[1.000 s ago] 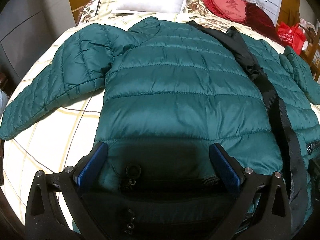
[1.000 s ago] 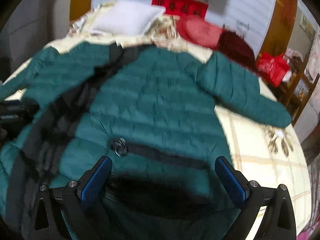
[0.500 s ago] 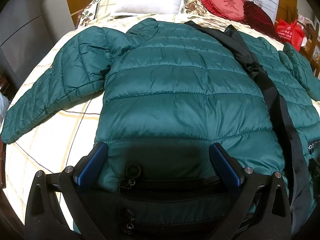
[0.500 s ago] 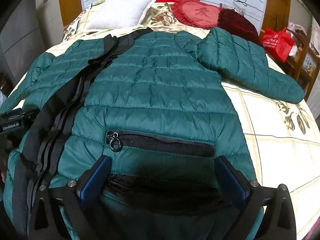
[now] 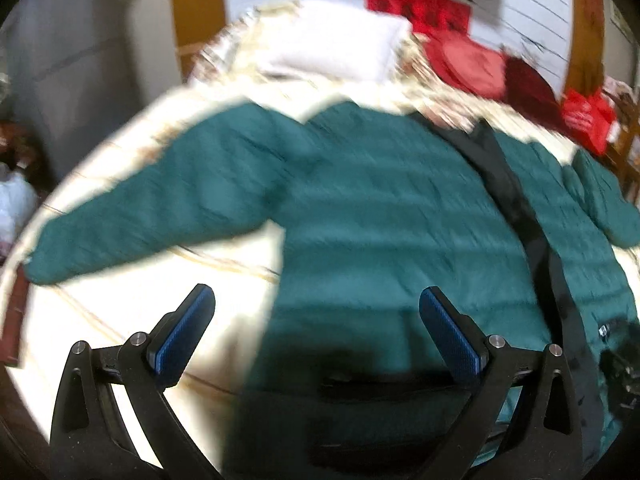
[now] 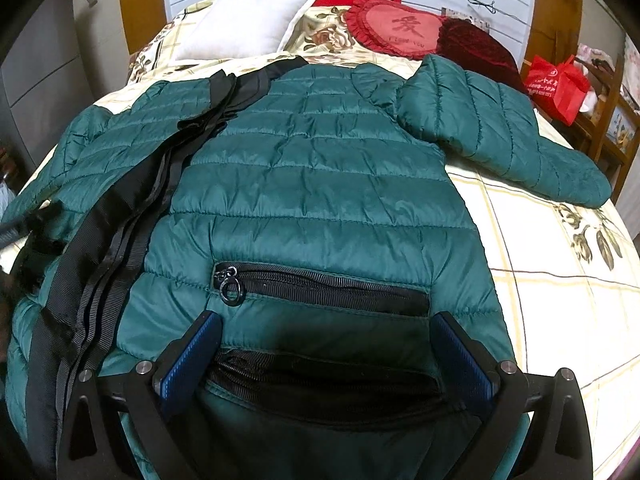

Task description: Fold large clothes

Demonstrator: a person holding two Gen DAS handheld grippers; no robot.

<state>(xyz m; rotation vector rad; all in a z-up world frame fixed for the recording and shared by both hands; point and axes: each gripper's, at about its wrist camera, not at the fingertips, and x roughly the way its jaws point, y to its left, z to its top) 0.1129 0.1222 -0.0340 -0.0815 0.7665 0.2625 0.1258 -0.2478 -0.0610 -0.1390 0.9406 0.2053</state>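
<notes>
A dark green quilted puffer jacket (image 6: 320, 184) lies spread flat and front up on the bed, with a black zip strip (image 6: 132, 216) down its middle and both sleeves out to the sides. In the blurred left wrist view the jacket (image 5: 380, 220) fills the middle, its left sleeve (image 5: 152, 208) stretched over the bedsheet. My left gripper (image 5: 316, 300) is open and empty, above the jacket's lower left hem edge. My right gripper (image 6: 324, 324) is open and empty, over the lower right hem by the zipped pocket (image 6: 320, 288).
The bed has a cream checked floral sheet (image 6: 560, 280). A white pillow (image 6: 240, 24), a red heart cushion (image 6: 396, 28) and a dark red cushion (image 6: 476, 48) lie at the head. A red bag (image 6: 556, 84) stands at the right. A grey cabinet (image 5: 72, 64) stands left.
The left gripper has shifted left and pulled back, so its left finger is now over the bare sheet; its view is motion-blurred. The right gripper has steadied and stays over the pocket.
</notes>
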